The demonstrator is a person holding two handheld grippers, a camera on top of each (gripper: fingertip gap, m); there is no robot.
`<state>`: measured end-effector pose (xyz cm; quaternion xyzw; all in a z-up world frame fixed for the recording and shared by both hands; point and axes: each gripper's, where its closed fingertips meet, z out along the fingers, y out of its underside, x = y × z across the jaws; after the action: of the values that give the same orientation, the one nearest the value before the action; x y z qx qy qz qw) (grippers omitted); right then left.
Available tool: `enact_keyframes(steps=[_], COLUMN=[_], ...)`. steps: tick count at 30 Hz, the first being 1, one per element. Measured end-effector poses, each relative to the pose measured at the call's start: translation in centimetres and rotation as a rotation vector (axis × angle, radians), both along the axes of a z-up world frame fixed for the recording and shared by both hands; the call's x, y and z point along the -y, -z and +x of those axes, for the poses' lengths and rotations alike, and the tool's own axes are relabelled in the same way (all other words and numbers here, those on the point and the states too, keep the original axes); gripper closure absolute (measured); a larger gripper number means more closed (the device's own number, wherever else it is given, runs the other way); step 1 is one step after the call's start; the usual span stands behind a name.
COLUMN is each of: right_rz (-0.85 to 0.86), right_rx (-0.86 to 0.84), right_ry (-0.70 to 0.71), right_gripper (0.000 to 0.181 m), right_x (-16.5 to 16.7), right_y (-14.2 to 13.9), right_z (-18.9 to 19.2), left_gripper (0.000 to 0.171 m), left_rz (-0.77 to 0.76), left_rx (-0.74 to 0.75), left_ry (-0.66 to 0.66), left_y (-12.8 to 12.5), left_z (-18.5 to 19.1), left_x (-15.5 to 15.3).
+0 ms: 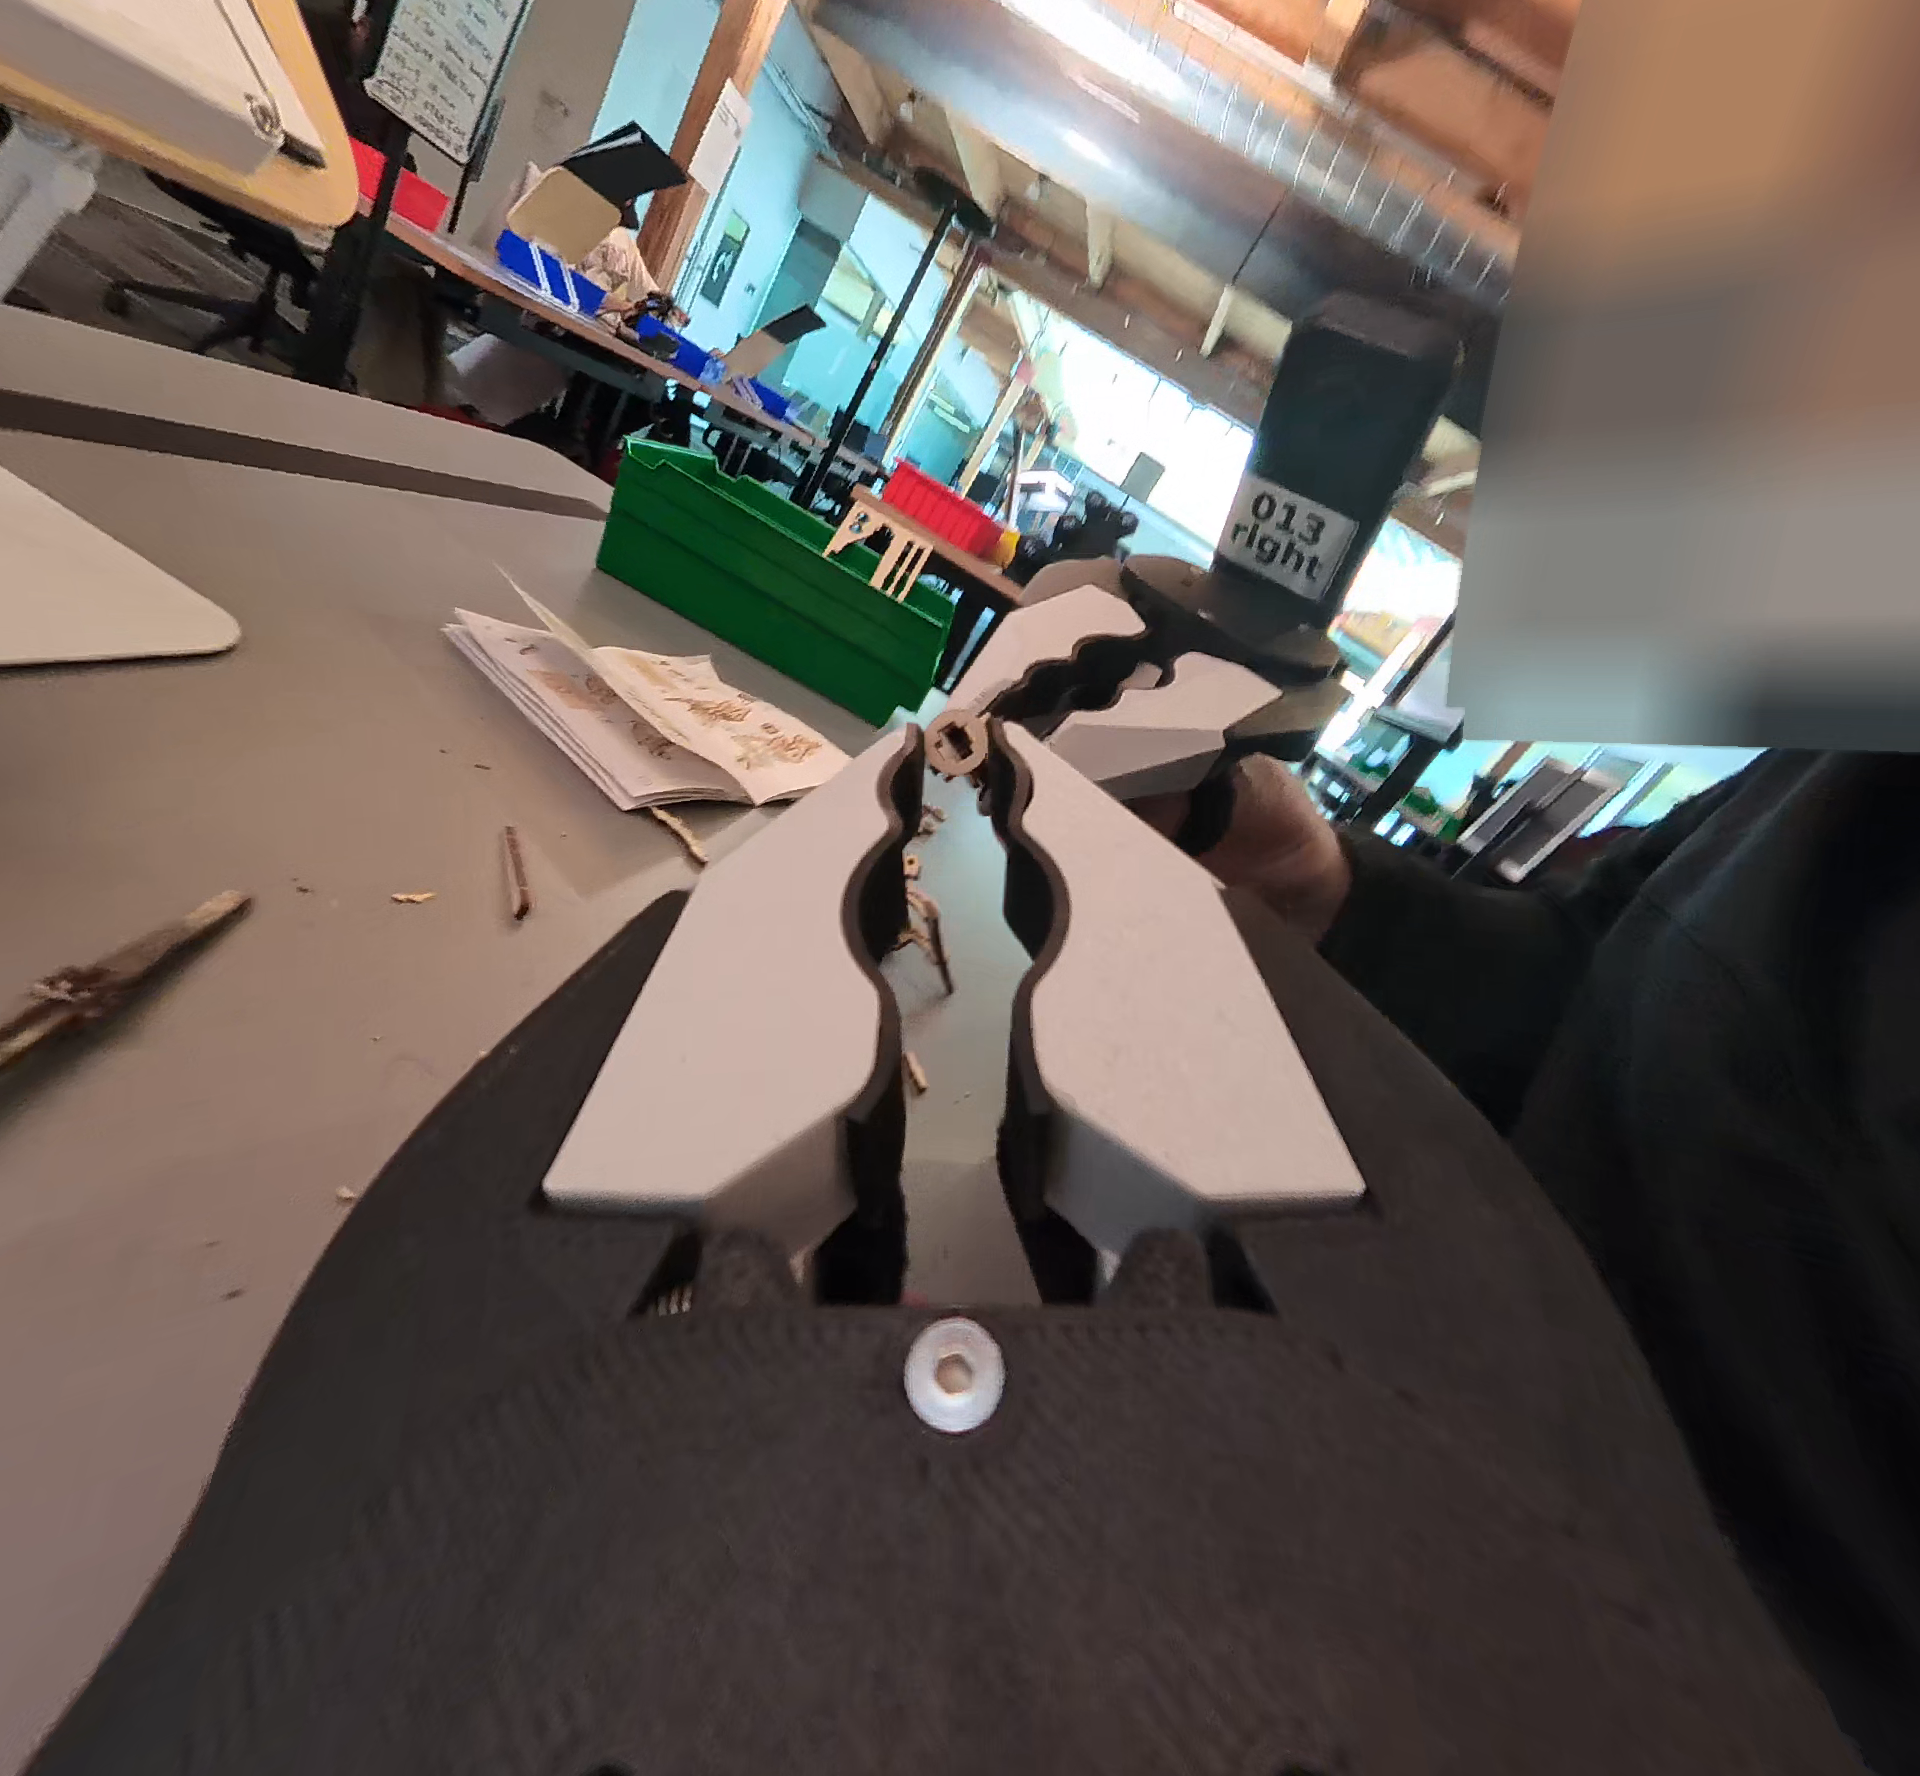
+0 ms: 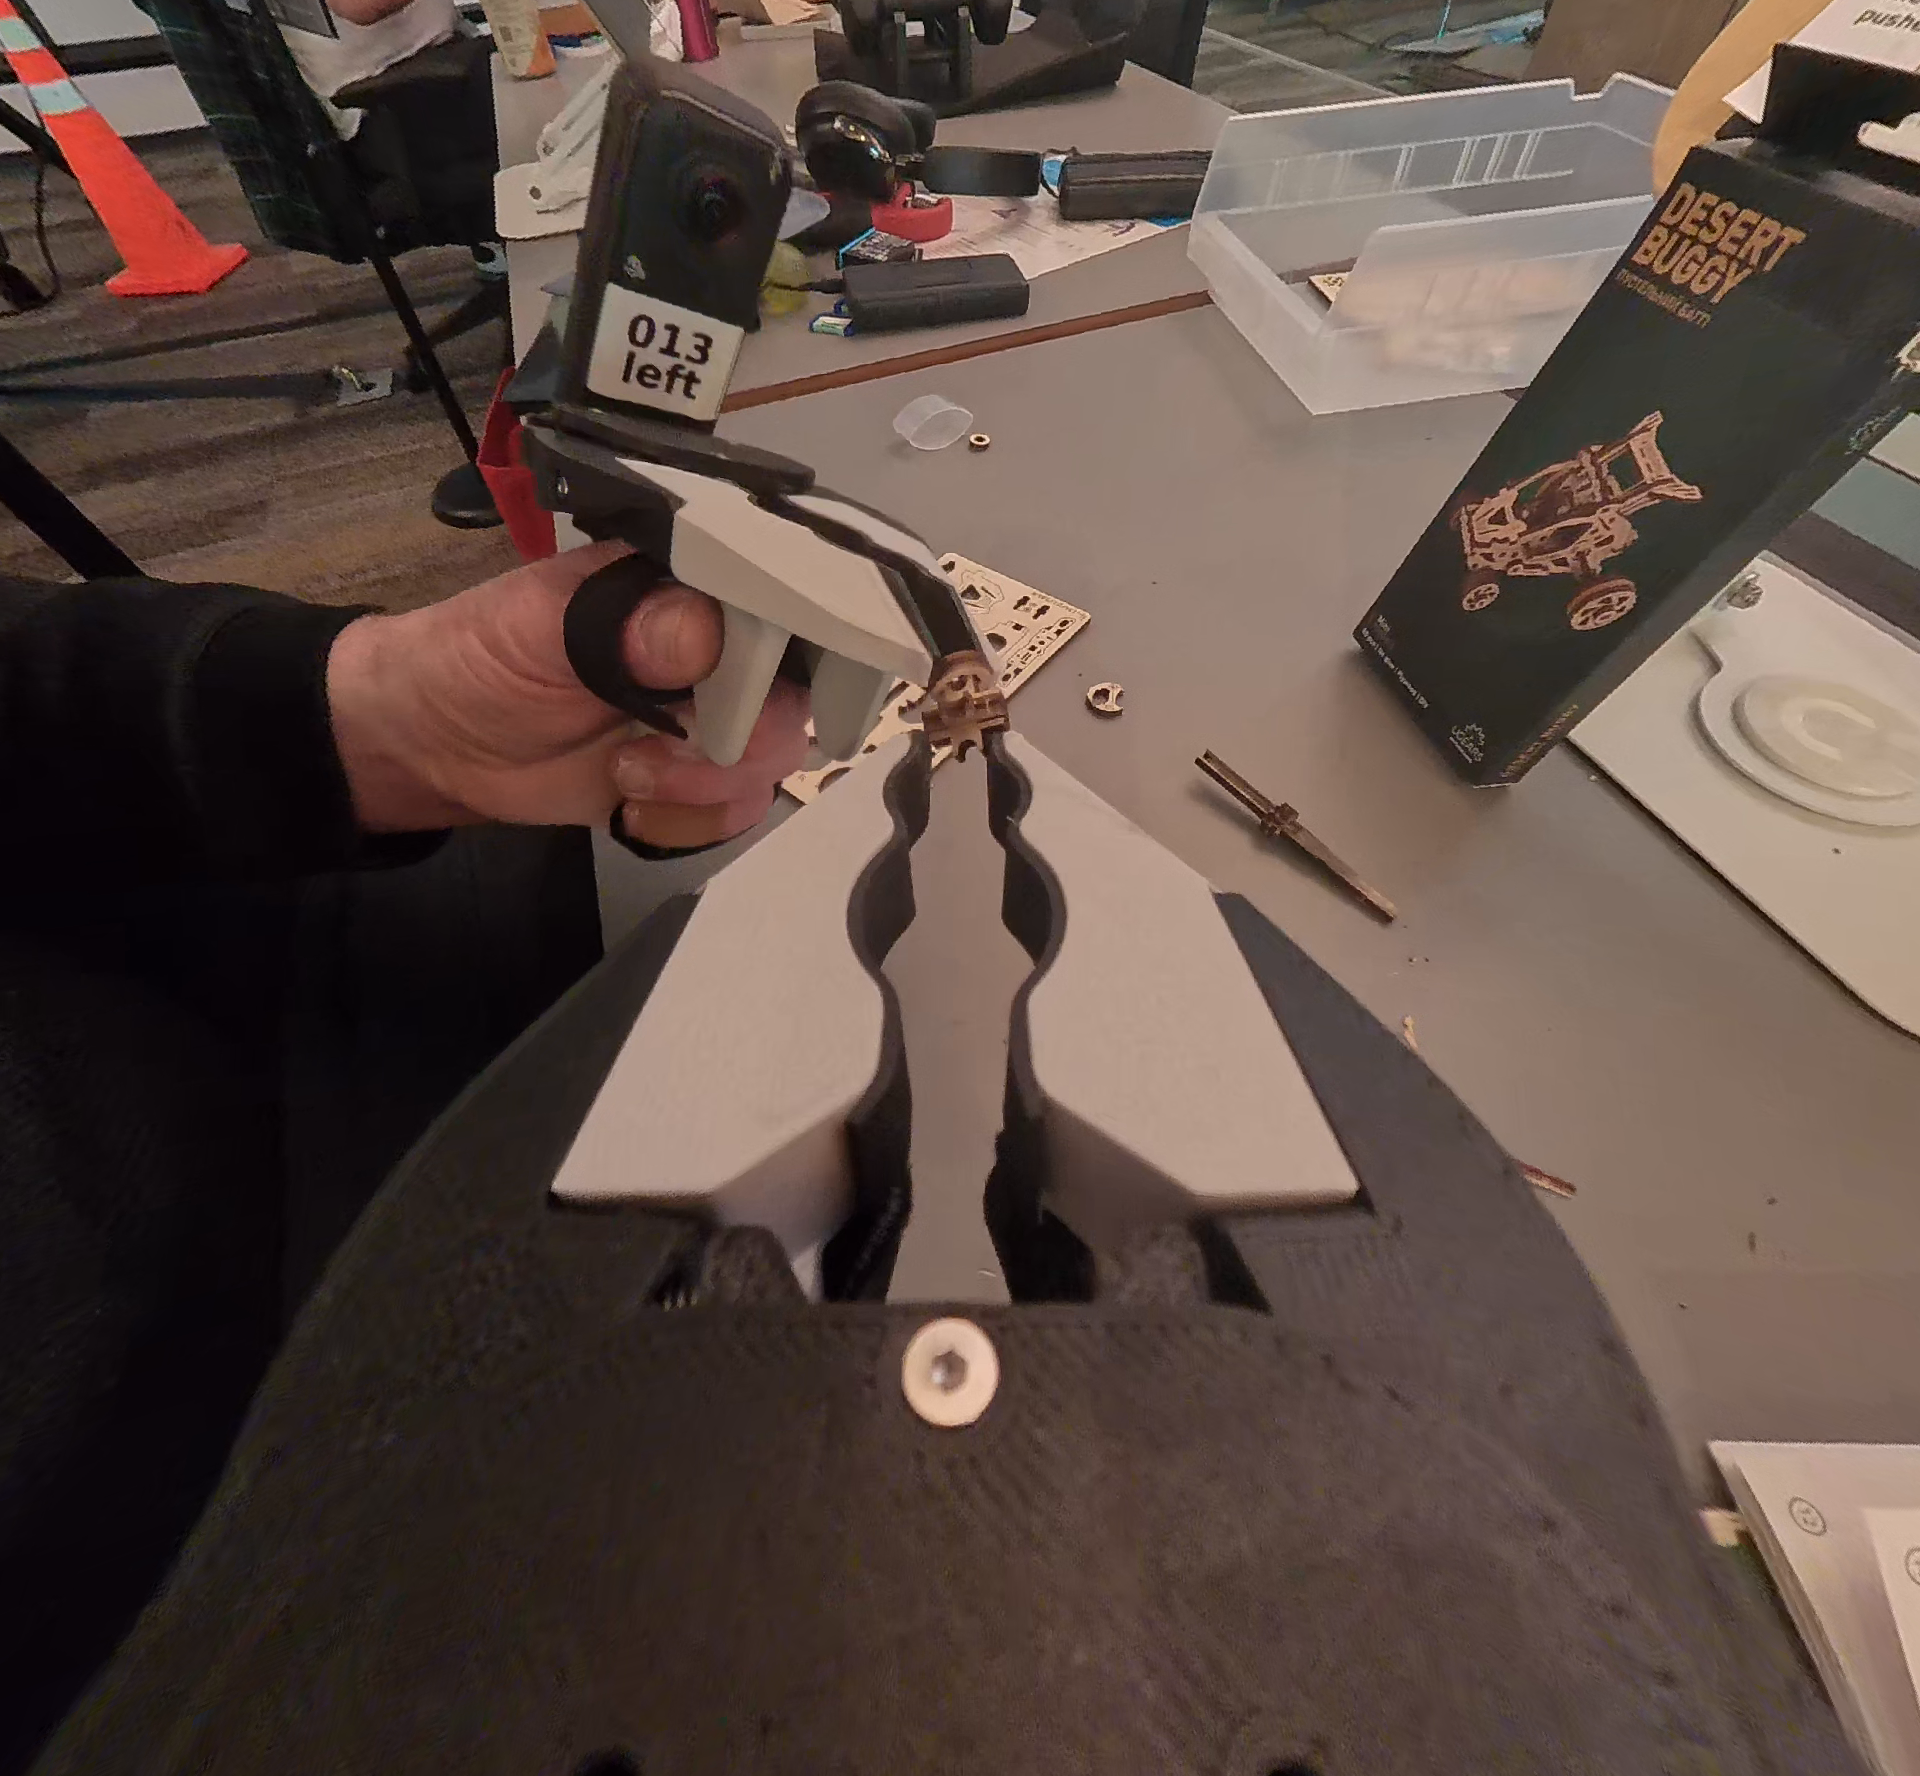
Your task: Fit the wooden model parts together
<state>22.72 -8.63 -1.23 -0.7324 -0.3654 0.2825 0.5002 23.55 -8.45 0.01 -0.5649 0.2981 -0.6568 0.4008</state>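
In the left wrist view my left gripper [image 1: 954, 741] is shut on a small round wooden part with a square hole [image 1: 954, 752], held above the table. My right gripper [image 1: 1006, 703] comes in from the upper right, its tips against that part. In the right wrist view my right gripper [image 2: 961, 739] is shut on a small toothed wooden part [image 2: 961, 720]. My left gripper [image 2: 951, 654] reaches in from the left and holds the round wooden part [image 2: 968, 675] right on top of it. The two parts touch. How far they are seated I cannot tell.
On the grey table [image 2: 1195, 583] lie a wooden axle stick [image 2: 1294, 833], a small wooden ring [image 2: 1107, 696] and a cut-out parts sheet [image 2: 1023, 630]. A black kit box [image 2: 1579, 500] and a clear bin [image 2: 1403, 230] stand to the right. A green bin [image 1: 769, 583], a booklet [image 1: 665, 708] and wood scraps [image 1: 125, 968] are in the left wrist view.
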Motion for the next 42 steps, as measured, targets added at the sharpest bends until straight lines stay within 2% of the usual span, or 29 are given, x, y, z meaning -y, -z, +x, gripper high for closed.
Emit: enact_keyframes(steps=[10, 18, 27, 42], right_rz=[0.005, 0.013, 0.009, 0.023], right_rx=[0.001, 0.018, 0.1, 0.167], right_ry=[-0.021, -0.036, -0.057, -0.043], right_gripper=[0.174, 0.174, 0.174, 0.174], right_x=[0.3, 0.6, 1.0, 0.9], right_y=[-0.1, -0.2, 0.8, 1.4], right_z=[-0.3, -0.5, -0.9, -0.9], left_gripper=[0.162, 0.162, 0.162, 0.162], left_rz=[0.054, 0.04, 0.104, 0.223], left_rx=[-0.04, -0.018, -0.118, -0.285], left_ry=[0.048, 0.071, 0.118, 0.092], left_y=[-0.2, -0.3, 0.3, 0.8], left_z=[-0.4, -0.4, -1.0, -0.8], left_x=[0.6, 0.7, 1.4, 1.4])
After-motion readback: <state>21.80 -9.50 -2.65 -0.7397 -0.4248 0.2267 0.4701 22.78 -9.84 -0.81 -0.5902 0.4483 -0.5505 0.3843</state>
